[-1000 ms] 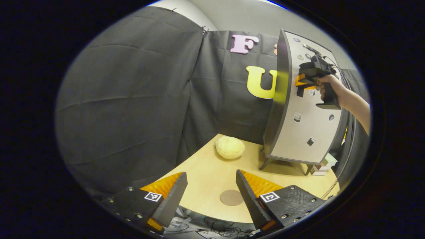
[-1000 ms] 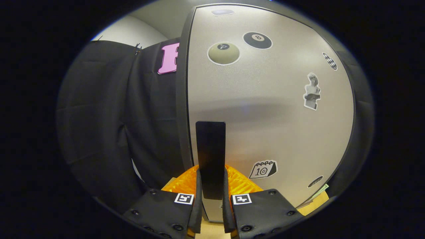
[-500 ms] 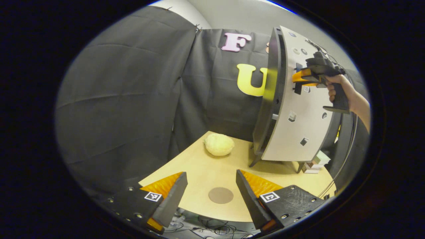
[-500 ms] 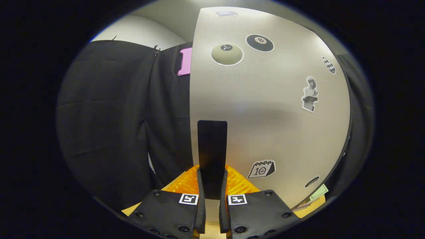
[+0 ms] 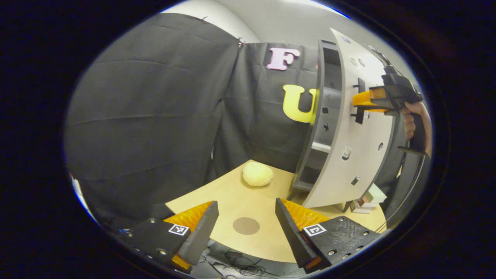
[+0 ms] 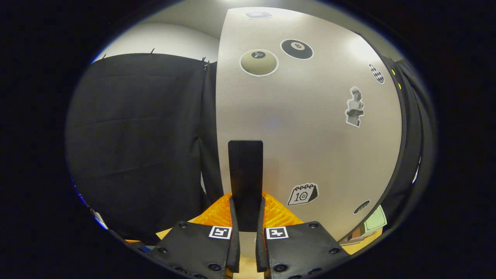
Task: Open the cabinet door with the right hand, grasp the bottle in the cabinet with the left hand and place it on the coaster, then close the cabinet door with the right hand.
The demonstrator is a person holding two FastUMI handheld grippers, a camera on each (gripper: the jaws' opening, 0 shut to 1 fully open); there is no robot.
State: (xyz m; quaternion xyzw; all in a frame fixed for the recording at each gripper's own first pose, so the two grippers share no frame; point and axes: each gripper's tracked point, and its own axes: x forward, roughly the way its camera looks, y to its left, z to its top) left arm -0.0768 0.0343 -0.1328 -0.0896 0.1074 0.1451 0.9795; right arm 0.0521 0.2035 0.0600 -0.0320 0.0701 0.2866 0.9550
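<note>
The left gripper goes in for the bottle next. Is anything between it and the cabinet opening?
Nothing visible blocks it: the door swings right, held by the right gripper on the handle. The left gripper hangs open; no bottle visible on the shelves.

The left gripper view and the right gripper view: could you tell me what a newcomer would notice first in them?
Most striking is the pale cabinet door, dotted with stickers, standing ajar on the table, with the right gripper shut on its dark handle. In the left gripper view, the left gripper hangs open above a round brown coaster, with a yellowish lumpy object farther back near the cabinet.
</note>
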